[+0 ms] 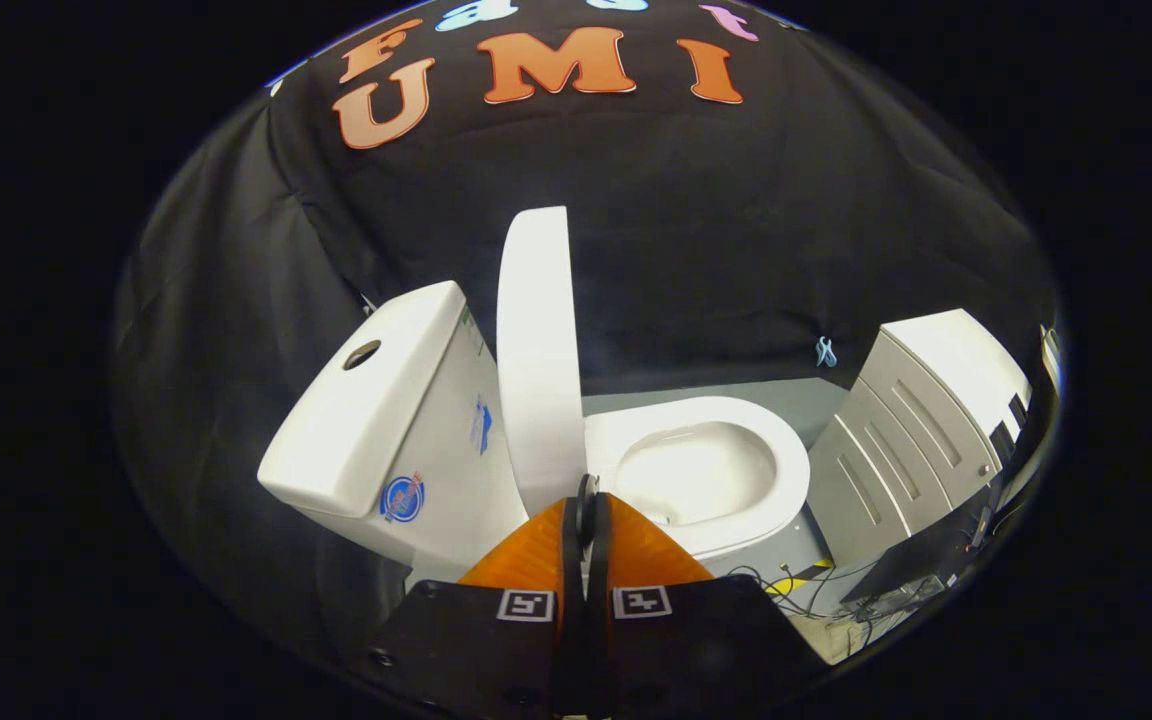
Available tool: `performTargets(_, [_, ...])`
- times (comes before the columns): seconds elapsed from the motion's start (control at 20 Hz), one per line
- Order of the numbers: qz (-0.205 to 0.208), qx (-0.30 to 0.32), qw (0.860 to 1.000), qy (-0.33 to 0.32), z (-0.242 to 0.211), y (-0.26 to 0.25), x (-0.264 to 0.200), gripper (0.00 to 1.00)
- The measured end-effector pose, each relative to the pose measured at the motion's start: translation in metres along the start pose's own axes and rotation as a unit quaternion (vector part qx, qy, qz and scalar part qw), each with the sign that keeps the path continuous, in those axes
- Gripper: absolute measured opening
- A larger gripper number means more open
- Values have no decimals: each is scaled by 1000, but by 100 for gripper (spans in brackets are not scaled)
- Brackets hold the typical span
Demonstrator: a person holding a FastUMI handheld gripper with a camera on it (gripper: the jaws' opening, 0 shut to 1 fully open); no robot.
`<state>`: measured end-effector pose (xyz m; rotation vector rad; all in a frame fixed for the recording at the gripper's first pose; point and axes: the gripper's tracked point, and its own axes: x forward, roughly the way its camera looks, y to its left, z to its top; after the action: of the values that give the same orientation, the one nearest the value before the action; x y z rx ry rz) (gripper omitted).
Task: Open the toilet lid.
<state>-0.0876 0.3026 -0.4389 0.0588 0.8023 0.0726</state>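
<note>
Pressed together with nothing between them, the gripper [587,510] fingers are sitting just short of the toilet lid's [536,350] lower edge. Beyond them, the cistern [376,410] is leaning off to one side, and the lid is standing nearly upright against it, baring the seat [736,430] and bowl [696,470]. A grey cabinet [916,420] is standing past the bowl. The risk: the lid is looking barely past vertical, so a nudge from the tips could be tipping it back down onto the seat.
</note>
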Motion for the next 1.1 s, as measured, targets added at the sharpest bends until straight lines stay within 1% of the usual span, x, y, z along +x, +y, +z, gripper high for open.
performTargets(0.15, [2, -15, 1000, -4, 1, 17, -1, 8])
performTargets(0.6, [36, -65, 997, -2, -13, 76, -1, 8])
performTargets(0.75, [22, -98, 995, -13, -13, 83, -1, 8])
performTargets(0.9, [7, -106, 994, -18, -13, 85, -1, 8])
performTargets(1.0, [7, -107, 994, -21, -13, 84, -1, 9])
performTargets(1.1, [23, -113, 993, -16, -16, 89, -1, 11])
